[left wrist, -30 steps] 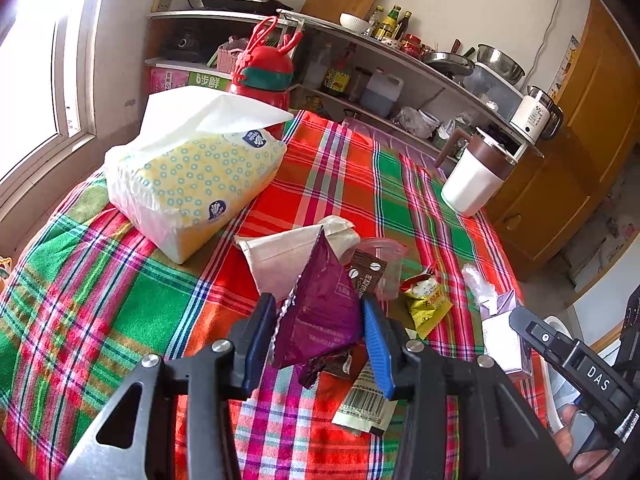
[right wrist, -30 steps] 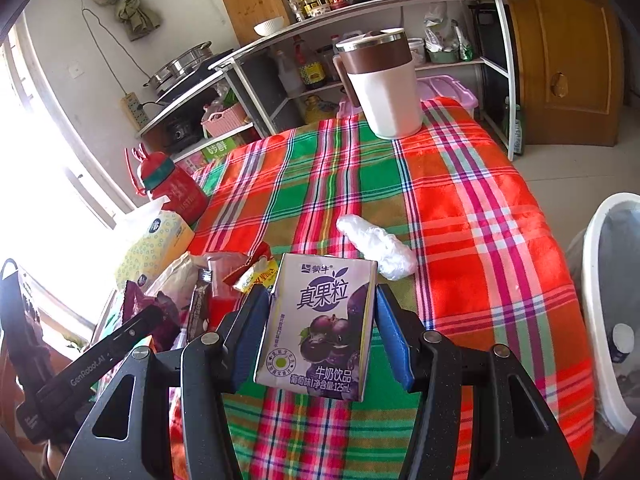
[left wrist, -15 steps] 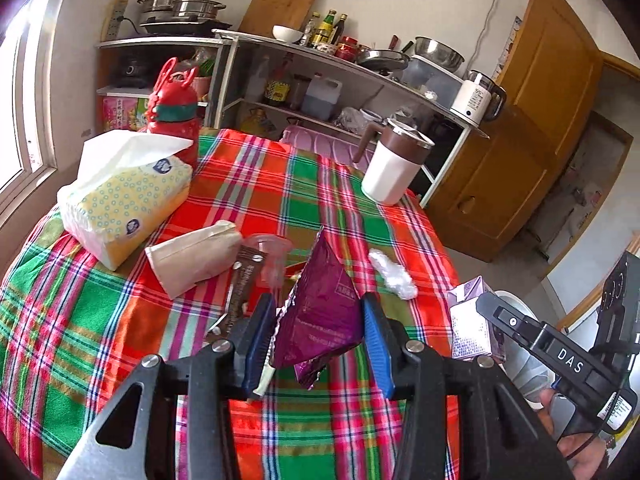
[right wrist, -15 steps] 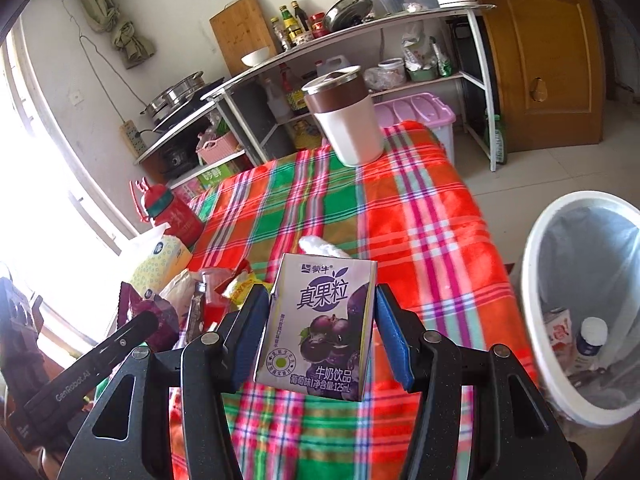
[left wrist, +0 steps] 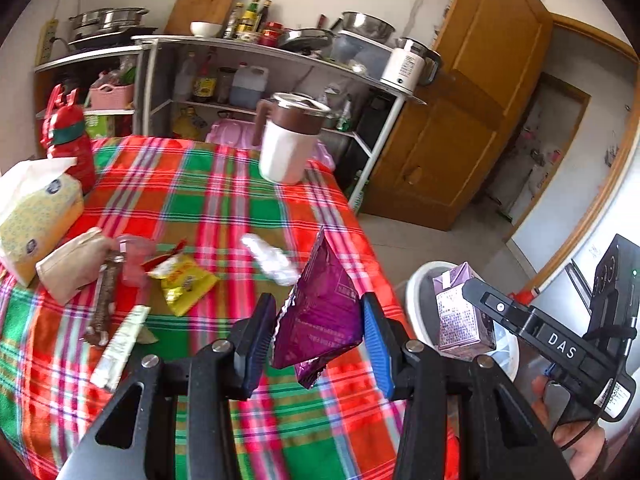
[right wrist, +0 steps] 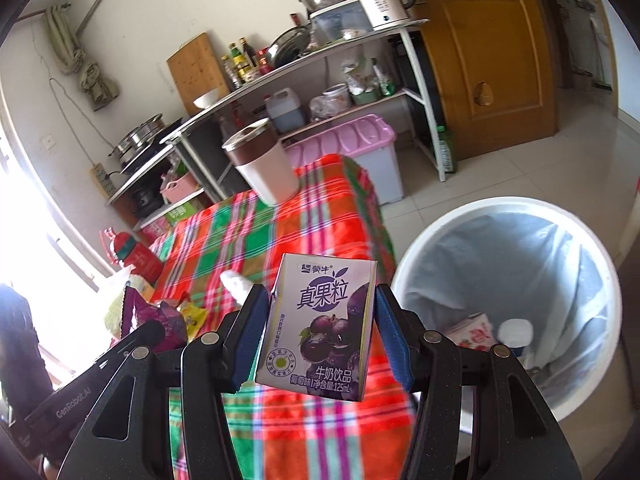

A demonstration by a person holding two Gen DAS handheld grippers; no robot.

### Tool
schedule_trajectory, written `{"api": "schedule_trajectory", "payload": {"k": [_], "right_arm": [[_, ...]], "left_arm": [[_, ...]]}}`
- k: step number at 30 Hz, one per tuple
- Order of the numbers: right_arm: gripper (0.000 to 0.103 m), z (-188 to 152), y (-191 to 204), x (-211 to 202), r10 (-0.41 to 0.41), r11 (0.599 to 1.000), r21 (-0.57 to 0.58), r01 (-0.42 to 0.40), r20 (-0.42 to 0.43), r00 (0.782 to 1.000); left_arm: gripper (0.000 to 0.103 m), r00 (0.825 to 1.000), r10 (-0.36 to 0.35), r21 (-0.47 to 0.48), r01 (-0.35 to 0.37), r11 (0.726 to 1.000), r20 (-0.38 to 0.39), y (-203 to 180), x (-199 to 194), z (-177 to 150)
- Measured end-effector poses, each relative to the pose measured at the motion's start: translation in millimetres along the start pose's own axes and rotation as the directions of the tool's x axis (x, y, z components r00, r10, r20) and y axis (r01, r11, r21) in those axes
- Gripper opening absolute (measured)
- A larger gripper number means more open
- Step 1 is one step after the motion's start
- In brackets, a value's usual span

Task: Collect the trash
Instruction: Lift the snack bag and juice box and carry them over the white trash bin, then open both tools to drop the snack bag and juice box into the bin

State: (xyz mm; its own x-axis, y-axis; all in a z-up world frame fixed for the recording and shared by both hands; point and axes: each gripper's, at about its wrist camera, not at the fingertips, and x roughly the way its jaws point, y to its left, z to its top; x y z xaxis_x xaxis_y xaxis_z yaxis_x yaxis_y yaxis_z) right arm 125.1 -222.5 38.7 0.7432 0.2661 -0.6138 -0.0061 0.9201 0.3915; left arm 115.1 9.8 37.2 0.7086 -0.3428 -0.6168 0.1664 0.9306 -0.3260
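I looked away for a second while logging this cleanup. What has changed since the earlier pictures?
Both hand-held grippers swung away from the trash pile toward the white bin, which now fills the right wrist view. The left hand-held gripper carried the purple wrapper along; the right hand-held gripper carried the milk carton. Nothing was picked up or let go. Both grips are unchanged, and the trash on the tablecloth stayed where it was.

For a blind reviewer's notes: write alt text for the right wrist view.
The right gripper holds a purple grape milk drink carton upright over the edge of a table with a red and green plaid cloth. To the right stands a white bin with a liner, some trash already inside. Kitchen shelves and a wooden door fill the background.
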Motion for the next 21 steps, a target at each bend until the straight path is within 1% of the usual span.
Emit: {"api": "schedule_trajectory", "payload": {"k": [5, 7, 13, 21], "right_arm": [[0.055, 6, -32, -11, -0.065, 0.998, 0.014, 0.064, 0.01, 0.998], [0.055, 8, -46, -14, -0.093, 0.995, 0.026, 0.093, 0.013, 0.996], [0.055, 9, -84, -15, -0.172, 0.984, 0.041, 0.173, -0.012, 0.985], [0.055, 5, -124, -10, -0.256, 0.965, 0.048, 0.259, -0.054, 0.965]], "left_arm": [[0.046, 0.997, -0.061, 0.048, 0.063, 0.997, -0.041, -35, 20, -1], [0.046, 0.994, -0.089, 0.059, 0.093, 0.994, -0.065, -49, 30, -1], [0.046, 0.982, -0.144, 0.106, 0.157, 0.982, -0.119, -86, 56, -8], [0.046, 0.964, -0.178, 0.143, 0.208, 0.968, -0.199, -125, 86, -22]]}}
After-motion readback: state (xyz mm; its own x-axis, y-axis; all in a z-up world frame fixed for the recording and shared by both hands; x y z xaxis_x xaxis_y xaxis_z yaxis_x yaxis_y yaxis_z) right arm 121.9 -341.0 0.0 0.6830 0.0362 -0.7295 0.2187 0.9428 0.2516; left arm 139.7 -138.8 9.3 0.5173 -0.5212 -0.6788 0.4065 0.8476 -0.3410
